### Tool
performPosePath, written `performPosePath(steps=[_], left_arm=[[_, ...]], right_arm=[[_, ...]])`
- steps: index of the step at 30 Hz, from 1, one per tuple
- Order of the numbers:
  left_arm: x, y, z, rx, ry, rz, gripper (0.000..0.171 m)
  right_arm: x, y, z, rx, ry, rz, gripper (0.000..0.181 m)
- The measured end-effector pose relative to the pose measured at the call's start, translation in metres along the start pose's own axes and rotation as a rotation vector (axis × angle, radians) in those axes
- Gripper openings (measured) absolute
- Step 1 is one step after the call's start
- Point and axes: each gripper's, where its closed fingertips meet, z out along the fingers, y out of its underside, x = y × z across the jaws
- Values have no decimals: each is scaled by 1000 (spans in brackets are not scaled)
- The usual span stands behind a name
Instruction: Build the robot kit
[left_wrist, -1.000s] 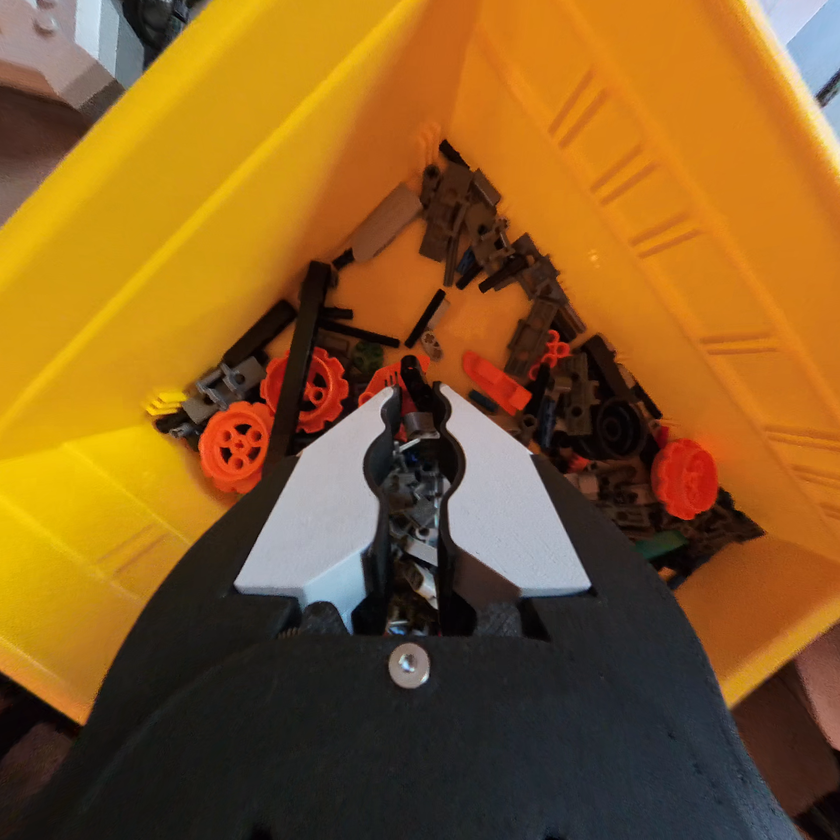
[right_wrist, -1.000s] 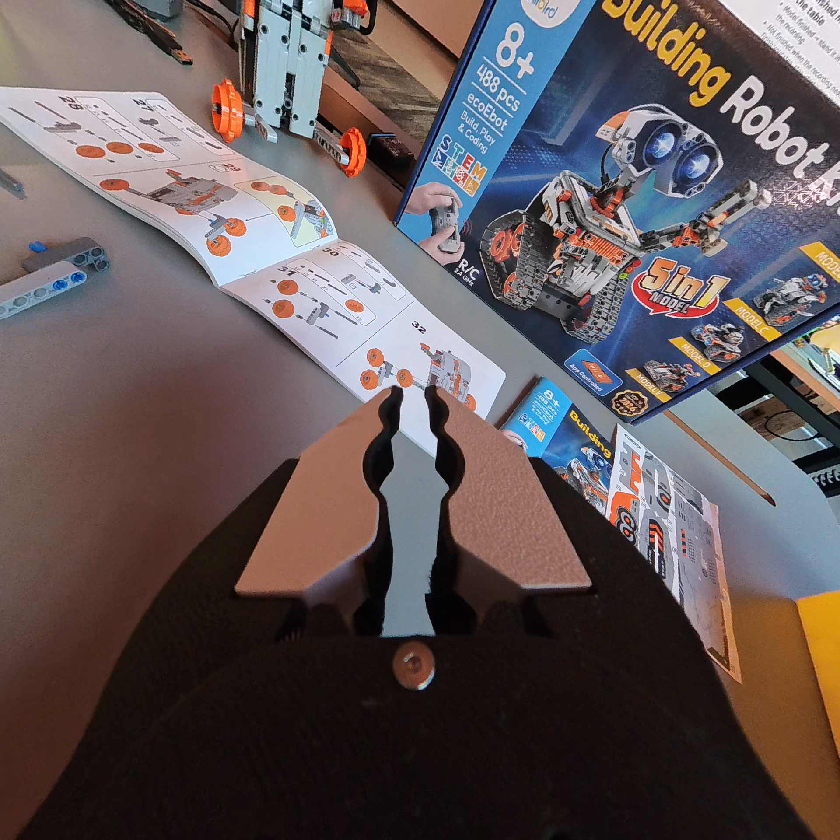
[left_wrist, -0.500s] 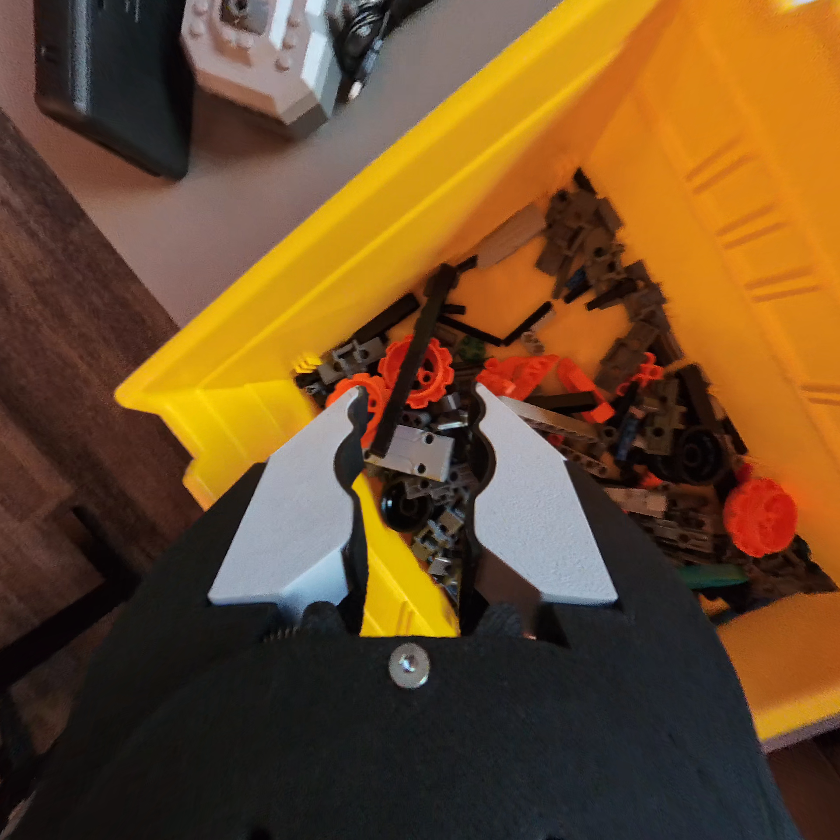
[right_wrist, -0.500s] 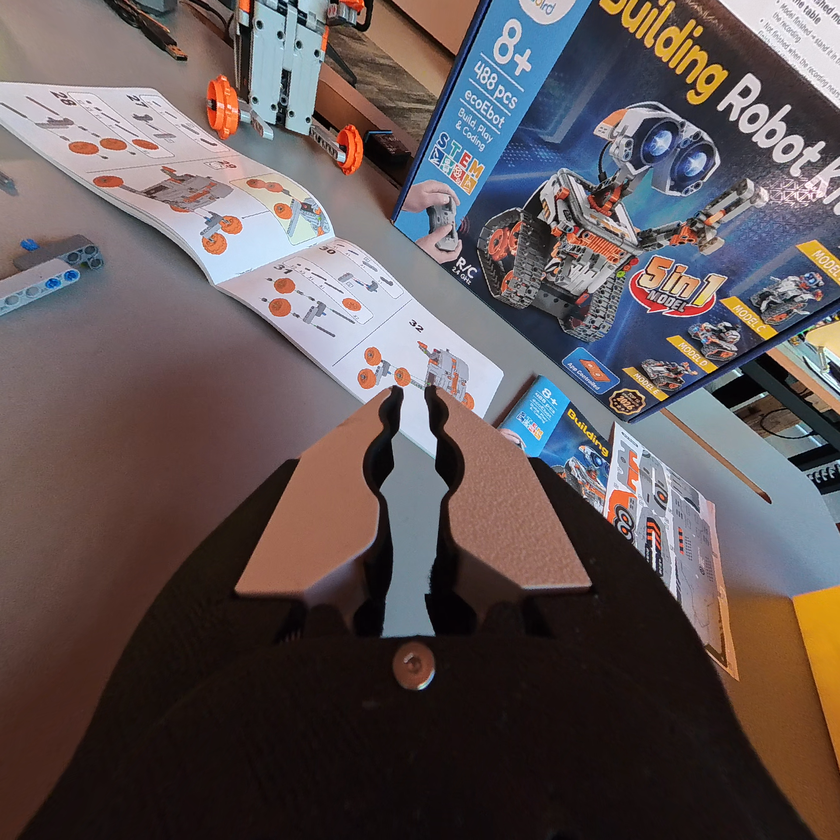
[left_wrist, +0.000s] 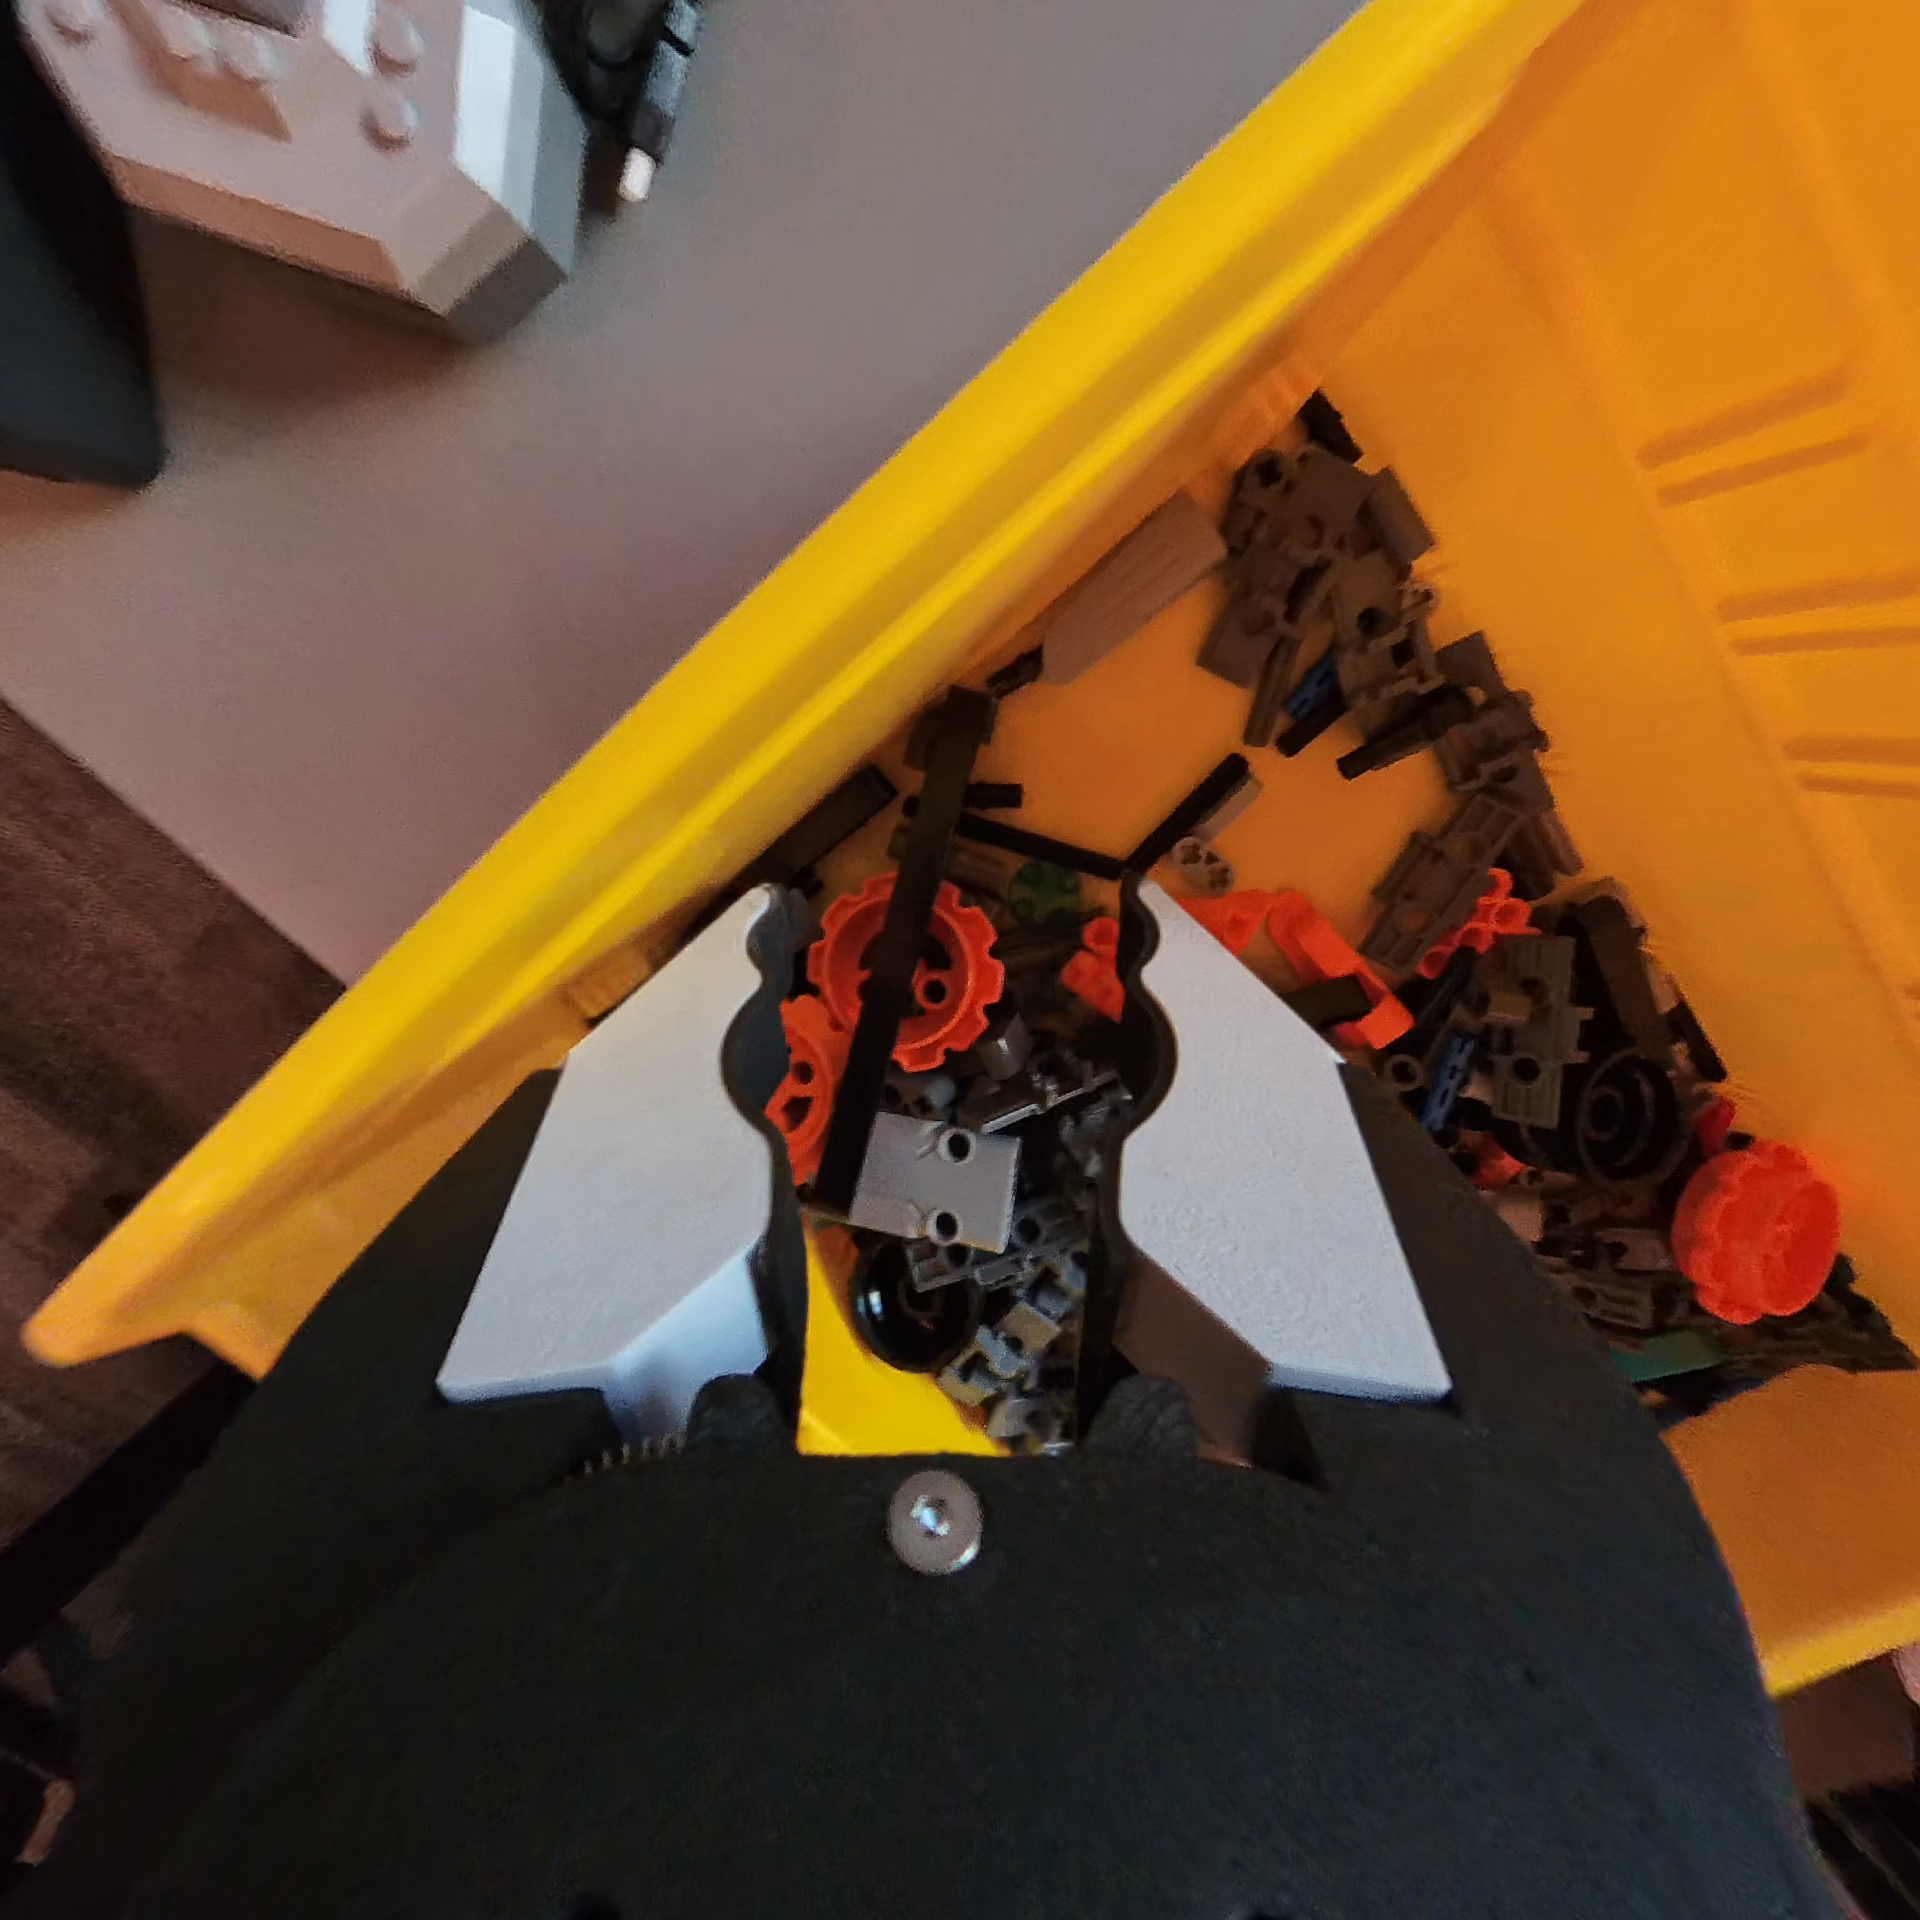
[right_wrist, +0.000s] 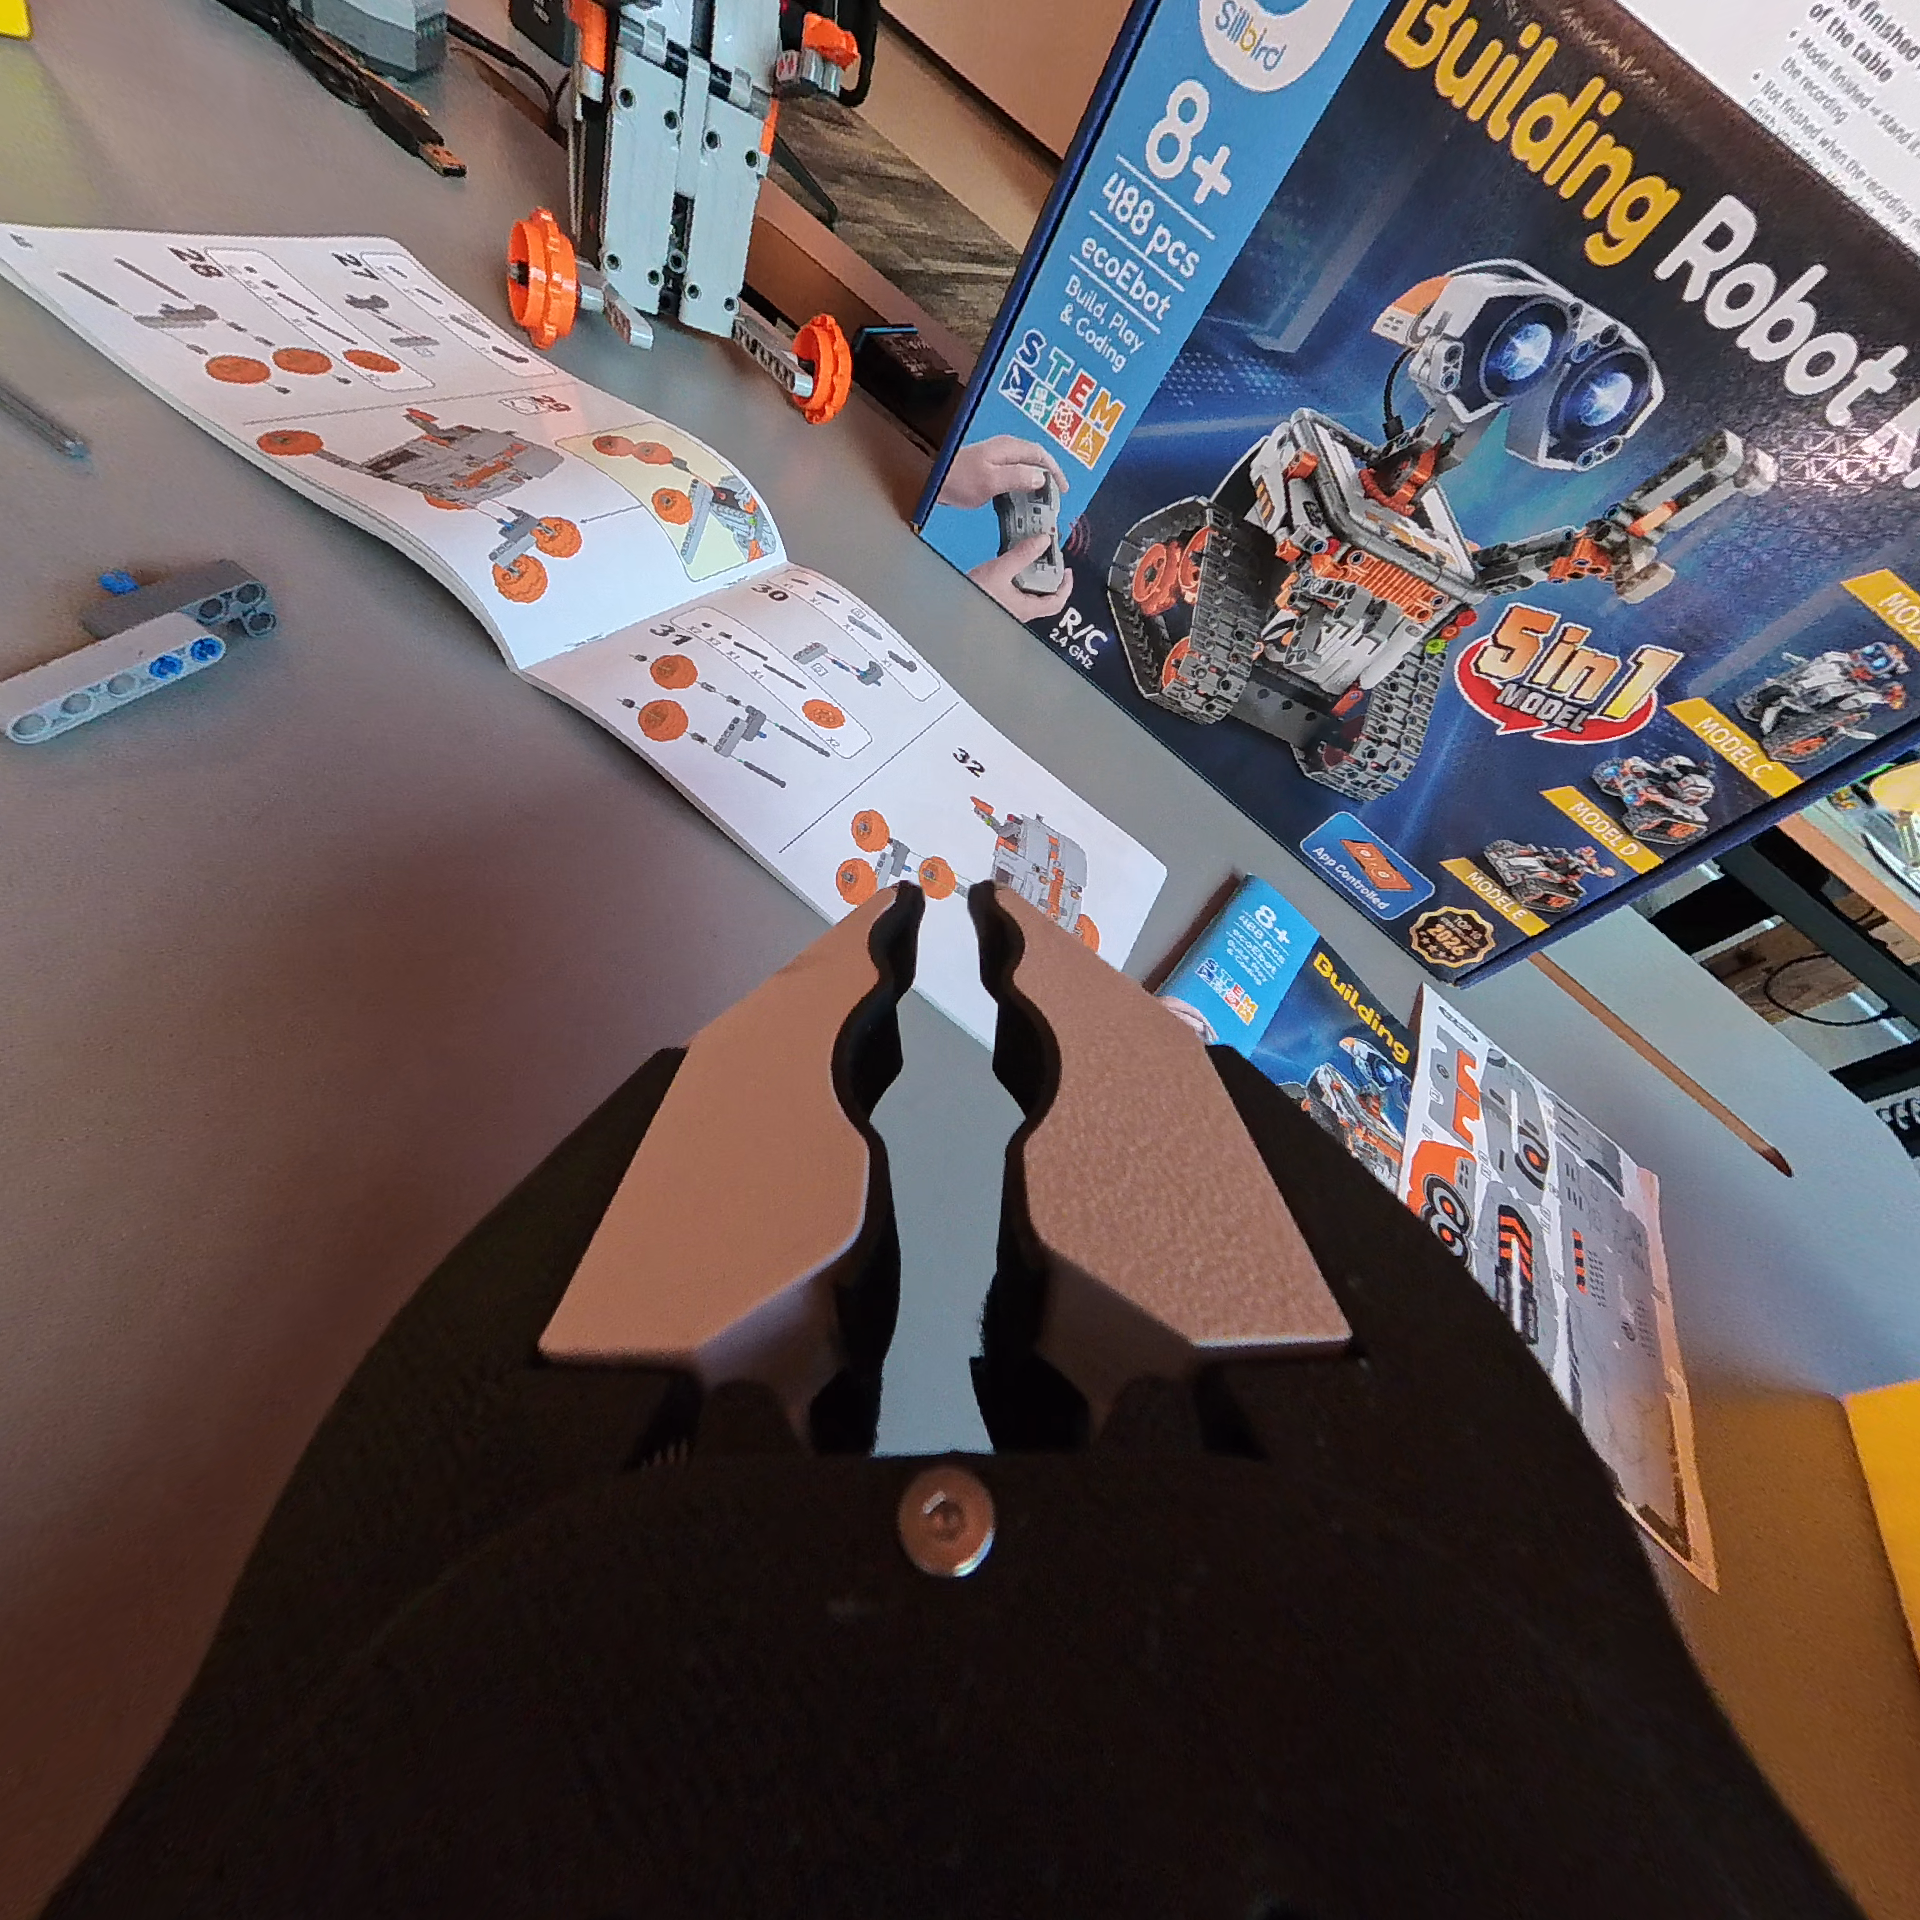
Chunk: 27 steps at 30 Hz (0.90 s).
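In the left wrist view my left gripper (left_wrist: 951, 899) is open and empty, just above a yellow bin (left_wrist: 831, 644) of loose building-kit parts. Between its fingers lie an orange toothed wheel (left_wrist: 951, 997), a long black beam (left_wrist: 883, 997) and a light grey block (left_wrist: 940, 1184). Dark grey and black pieces fill the bin's floor, with an orange knob wheel (left_wrist: 1756, 1231) at the right. In the right wrist view my right gripper (right_wrist: 945, 896) is shut but for a thin gap and holds nothing. It hovers over the grey table (right_wrist: 312, 1039), at the near corner of an open instruction booklet (right_wrist: 623, 582).
A kit box (right_wrist: 1455, 468) stands behind the booklet, with a small leaflet (right_wrist: 1299, 997) and a sticker sheet (right_wrist: 1538, 1247) before it. A part-built model (right_wrist: 686, 187) with orange wheels stands far back. Grey beams (right_wrist: 135, 644) lie left. A pale grey device (left_wrist: 312, 135) sits beside the bin.
My left gripper has opened wide and drawn back out of the bin, so the bin's rim and the table beside it now show. The right gripper has barely moved.
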Motion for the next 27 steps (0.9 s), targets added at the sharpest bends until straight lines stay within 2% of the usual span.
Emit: performPosePath(steps=[5,7,9,10,12,18,21,27], left_arm=[[11,6,1,-19,18,-12,62],[12,9,-7,8,13,-26,60],[20,15,-16,39,56,-65,63],[24,18,-20,49,77,-89,69],[30,26,-28,59,91,-121,68],[39,46,-44,100,48,-189,77],[50,54,-39,115,61,-236,84],[40,58,-26,142,-73,-296,88]], right_arm=[[-2,-3,-1,14,-5,-2,9],[-1,-4,-1,24,-5,5,9],[-1,-5,-1,28,-6,13,8],[-1,-5,-2,32,-4,16,8],[0,-6,-2,40,-2,18,8],[5,-9,-4,62,40,15,7],[11,-11,-5,79,68,38,7],[7,-11,-2,81,68,40,8]])
